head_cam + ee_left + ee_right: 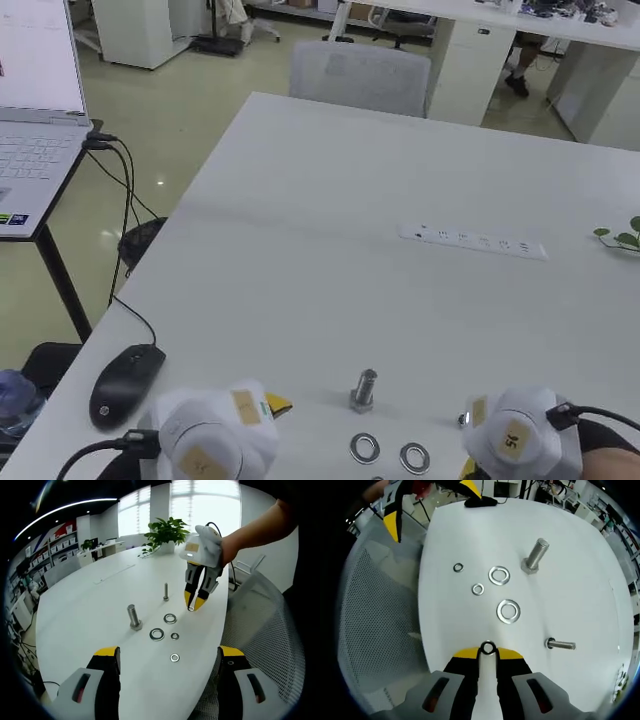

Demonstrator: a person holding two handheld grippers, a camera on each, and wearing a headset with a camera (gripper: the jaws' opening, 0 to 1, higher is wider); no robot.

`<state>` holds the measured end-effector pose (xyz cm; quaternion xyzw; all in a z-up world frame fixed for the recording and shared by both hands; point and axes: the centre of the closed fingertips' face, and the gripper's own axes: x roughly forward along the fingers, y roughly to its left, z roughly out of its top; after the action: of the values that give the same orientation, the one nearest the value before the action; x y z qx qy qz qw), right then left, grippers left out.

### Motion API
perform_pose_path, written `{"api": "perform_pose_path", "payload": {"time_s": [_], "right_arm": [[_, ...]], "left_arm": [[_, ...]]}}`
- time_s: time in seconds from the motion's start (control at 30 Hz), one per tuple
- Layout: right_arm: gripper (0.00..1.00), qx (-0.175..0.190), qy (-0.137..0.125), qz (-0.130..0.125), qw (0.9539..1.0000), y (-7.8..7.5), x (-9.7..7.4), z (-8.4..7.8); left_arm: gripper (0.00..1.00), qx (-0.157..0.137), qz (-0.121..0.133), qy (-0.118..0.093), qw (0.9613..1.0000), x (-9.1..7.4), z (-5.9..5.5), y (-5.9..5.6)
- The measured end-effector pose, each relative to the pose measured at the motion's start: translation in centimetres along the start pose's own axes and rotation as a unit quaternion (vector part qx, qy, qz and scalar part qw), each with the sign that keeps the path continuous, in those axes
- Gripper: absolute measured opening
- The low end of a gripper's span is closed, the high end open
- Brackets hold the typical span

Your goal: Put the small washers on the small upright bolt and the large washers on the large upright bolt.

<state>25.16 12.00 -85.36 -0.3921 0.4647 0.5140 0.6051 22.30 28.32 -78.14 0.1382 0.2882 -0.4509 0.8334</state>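
Observation:
The large bolt [133, 616] stands upright on the white table [90, 605], head down, with the thin small bolt [165, 591] behind it. Two large washers [170, 618] [157, 634] and two small washers [175, 636] [174, 657] lie flat in front of the bolts. My right gripper [488, 652] is shut on a small washer [488, 647], held above the table edge short of the small bolt [560, 644]. My left gripper [169, 651] is open with nothing between its jaws and sits back from the table edge. From above, the large bolt [364, 390] stands between both grippers.
A black mouse [125, 380] lies at the table's left edge. A white power strip [472, 241] lies mid-table, and a potted plant [167, 530] stands at the far end. A grey mesh chair [380, 625] sits close to the near table edge.

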Motion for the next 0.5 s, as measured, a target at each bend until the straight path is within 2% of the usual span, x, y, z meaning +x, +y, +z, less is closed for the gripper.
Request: {"api": "perform_pose_path", "payload": {"time_s": [0.13, 0.5], "right_arm": [[0.13, 0.001, 0.000, -0.003, 1.0000, -0.7, -1.1, -0.5], [0.13, -0.004, -0.008, -0.010, 0.9999, -3.1, -3.5, -0.7]], "left_arm": [[0.79, -0.004, 0.006, 0.000, 1.0000, -0.1, 0.1, 0.1], [0.79, -0.015, 0.030, 0.000, 0.9994, -0.4, 0.7, 0.4]]}}
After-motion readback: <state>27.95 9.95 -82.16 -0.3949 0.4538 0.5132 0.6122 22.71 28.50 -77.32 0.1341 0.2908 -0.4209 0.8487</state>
